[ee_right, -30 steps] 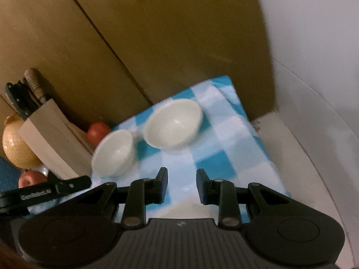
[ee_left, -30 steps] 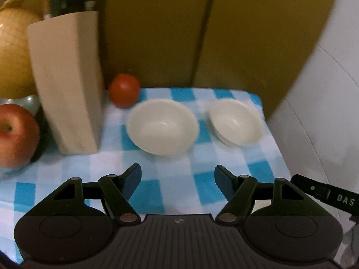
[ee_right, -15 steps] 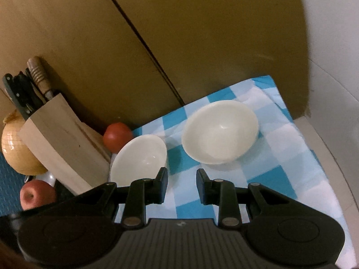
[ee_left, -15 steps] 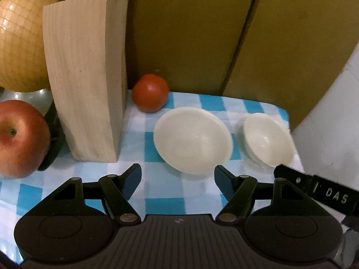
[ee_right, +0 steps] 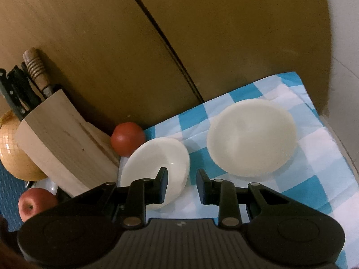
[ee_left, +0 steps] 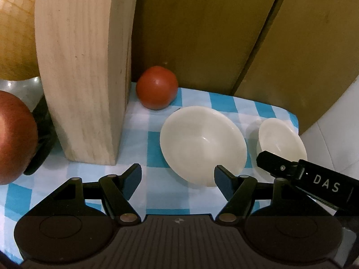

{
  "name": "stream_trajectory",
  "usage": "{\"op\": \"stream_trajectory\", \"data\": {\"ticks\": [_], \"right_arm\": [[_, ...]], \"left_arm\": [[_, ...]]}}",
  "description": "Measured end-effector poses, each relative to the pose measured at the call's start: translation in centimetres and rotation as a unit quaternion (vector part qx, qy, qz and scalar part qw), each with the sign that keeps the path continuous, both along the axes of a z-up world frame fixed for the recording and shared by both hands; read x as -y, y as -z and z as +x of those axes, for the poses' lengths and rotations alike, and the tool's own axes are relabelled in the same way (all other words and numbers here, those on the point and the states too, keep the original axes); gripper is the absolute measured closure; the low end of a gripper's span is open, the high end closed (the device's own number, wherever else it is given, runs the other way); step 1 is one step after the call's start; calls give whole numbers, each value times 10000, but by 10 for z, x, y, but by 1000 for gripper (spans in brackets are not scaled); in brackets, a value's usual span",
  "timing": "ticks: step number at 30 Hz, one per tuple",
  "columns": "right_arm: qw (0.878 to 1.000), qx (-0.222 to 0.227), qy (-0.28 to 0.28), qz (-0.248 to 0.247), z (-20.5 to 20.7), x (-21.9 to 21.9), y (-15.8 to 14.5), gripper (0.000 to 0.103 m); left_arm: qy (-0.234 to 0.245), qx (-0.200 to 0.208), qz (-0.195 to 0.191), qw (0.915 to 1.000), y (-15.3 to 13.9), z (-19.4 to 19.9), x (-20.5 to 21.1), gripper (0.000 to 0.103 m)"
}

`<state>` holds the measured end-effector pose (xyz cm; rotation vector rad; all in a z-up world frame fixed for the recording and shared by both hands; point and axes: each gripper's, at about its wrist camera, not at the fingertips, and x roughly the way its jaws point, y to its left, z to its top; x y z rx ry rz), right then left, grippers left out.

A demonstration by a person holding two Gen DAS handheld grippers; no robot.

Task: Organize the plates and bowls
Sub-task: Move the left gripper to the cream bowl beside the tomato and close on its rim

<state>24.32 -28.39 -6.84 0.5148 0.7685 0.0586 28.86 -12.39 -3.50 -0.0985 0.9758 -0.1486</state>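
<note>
Up close in the left wrist view, the left gripper hangs low over the checked cloth that covers the tabletop, its jaws spread wide with nothing between them. Its right fingertip sits in front of the near rim of the larger cream bowl, which rests upright on the cloth. A smaller cream bowl stands just beside it, toward the cloth's right edge, apart from the first by a narrow gap. A dark part of the right gripper, lettered DAS, crosses in front of that smaller bowl's near side. Behind the larger bowl lies a red tomato, close against the brown wall panel, and left of it rises a pale wooden knife block. An apple fills the left edge, with a netted melon above it. From the right wrist view, the right gripper has its jaws parted by a modest gap, holding nothing; its left fingertip overlaps the bowl nearer the tomato, while the other bowl sits on the cloth to the right. Knife handles stick up from the block.
</note>
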Motion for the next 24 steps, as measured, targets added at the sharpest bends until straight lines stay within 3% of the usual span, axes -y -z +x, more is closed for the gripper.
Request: {"op": "stream_trajectory", "data": {"ticks": [13,24], "right_arm": [[9997,-69,-25,236,18,-5,13,76],[9997,-215,154,18,29,-8,21,76]], "left_arm": [[-21,-99,89,9999,10,14,1,28],[43,-166,28,9998,20,26,4,31]]}}
